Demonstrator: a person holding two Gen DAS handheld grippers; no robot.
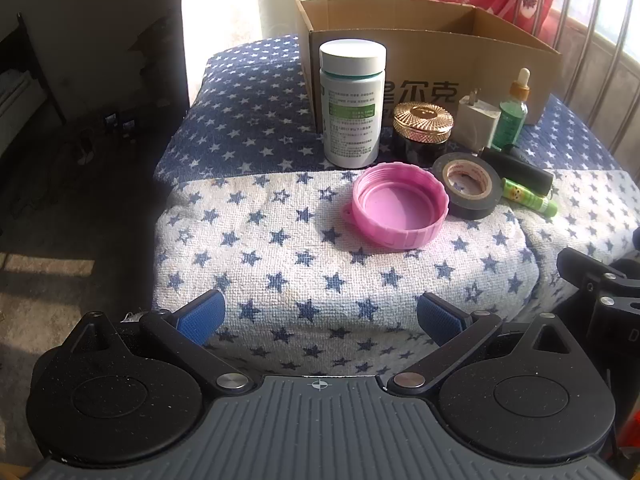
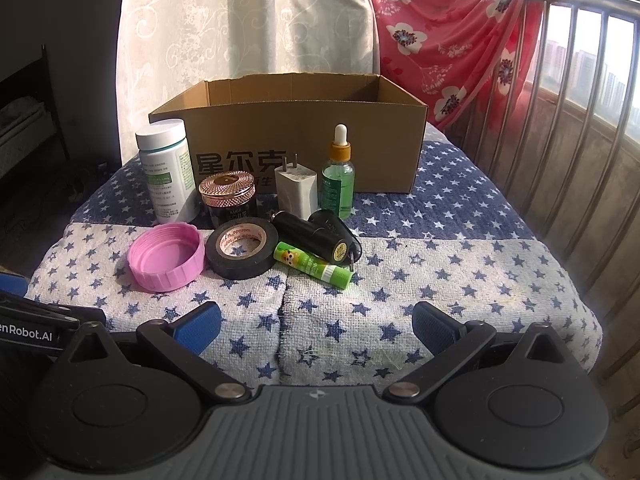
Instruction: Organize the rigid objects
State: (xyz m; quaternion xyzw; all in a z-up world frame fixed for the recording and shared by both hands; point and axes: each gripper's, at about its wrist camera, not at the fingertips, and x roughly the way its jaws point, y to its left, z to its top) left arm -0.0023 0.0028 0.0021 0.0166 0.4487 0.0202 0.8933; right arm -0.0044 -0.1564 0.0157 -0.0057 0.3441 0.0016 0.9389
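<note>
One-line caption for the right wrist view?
Open right gripper faces pink plastic lid, black tape roll and open cardboard box on star-patterned cloth.

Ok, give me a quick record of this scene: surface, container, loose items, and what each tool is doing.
surface: star-print cloth
container: open cardboard box, at the back
upright items: white bottle, gold-lidded jar, white charger, green dropper bottle
lying items: pink lid, black tape roll, black cylinder, green tube
left tool: open, empty
right tool: open, empty
</note>
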